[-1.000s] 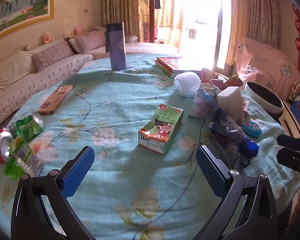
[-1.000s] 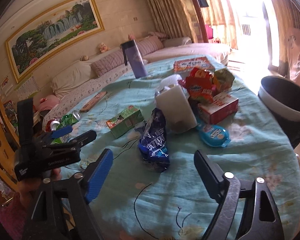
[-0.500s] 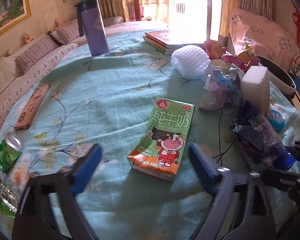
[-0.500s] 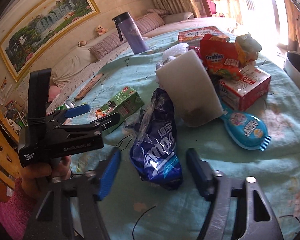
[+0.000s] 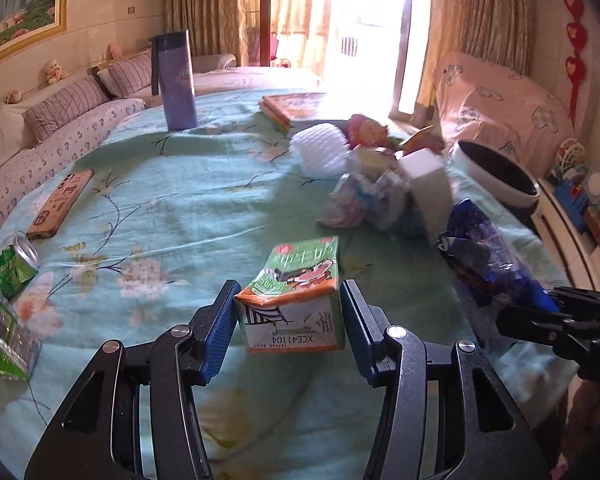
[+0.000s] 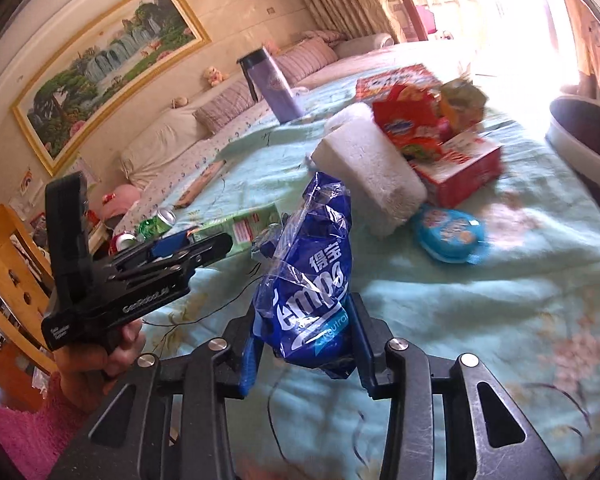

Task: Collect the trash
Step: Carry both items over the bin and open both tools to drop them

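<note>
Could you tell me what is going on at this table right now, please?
A person is clearing trash off a table covered with a floral cloth, with a gripper in each hand. The left gripper has just been closing and now holds the green milk carton between its fingers, tipped up at the near end. The right gripper has closed on the blue tissue wrapper. A dark bin waits at the table's far right edge; more wrappers and cans still lie around.

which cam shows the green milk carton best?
Left wrist. The green milk carton sits centred between the left gripper pads, which have just been closing and now press its sides; top and printed end are readable. Right wrist shows only a green sliver behind the left gripper's body.
</note>
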Available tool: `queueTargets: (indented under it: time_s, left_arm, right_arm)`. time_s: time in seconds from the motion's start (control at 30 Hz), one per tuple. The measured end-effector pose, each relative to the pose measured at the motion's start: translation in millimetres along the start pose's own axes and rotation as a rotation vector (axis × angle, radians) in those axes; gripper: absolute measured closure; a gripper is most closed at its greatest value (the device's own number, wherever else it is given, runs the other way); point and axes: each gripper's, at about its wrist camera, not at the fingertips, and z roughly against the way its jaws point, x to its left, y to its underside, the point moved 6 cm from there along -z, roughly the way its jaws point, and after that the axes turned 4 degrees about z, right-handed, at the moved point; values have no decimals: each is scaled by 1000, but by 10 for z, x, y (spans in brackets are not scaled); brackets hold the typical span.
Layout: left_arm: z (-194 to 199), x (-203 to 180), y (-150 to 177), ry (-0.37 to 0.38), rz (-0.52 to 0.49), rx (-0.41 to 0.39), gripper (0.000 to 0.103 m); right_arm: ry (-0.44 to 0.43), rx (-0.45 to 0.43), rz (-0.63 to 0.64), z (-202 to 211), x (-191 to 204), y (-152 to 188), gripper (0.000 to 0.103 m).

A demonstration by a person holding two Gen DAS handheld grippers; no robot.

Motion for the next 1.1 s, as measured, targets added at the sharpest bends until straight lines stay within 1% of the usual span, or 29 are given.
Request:
queueTargets:
  time_s: [0.1,0.3,0.57,0.8,1.1]
  left_arm:
    - [137,-173,-29,35,4,-29,53]
    - [317,-567,-135,91,-26,-78,54]
    - [342,-1213,-235,167,-113,-90,54]
    - [140,-1774,-458,209,-185,-93,54]
    - [-252,-2325,-821,227,-225,-95,54]
  right_arm:
    - [2,-20,-16,166,-80,38,64]
    - [58,-74,-54,498,-338,87,64]
    - [127,-136,-134,837,-811,81,64]
    - [177,-174,-183,1007,-1242,-63,64]
    - [245,-175,-219,1154,-1858,-318,64]
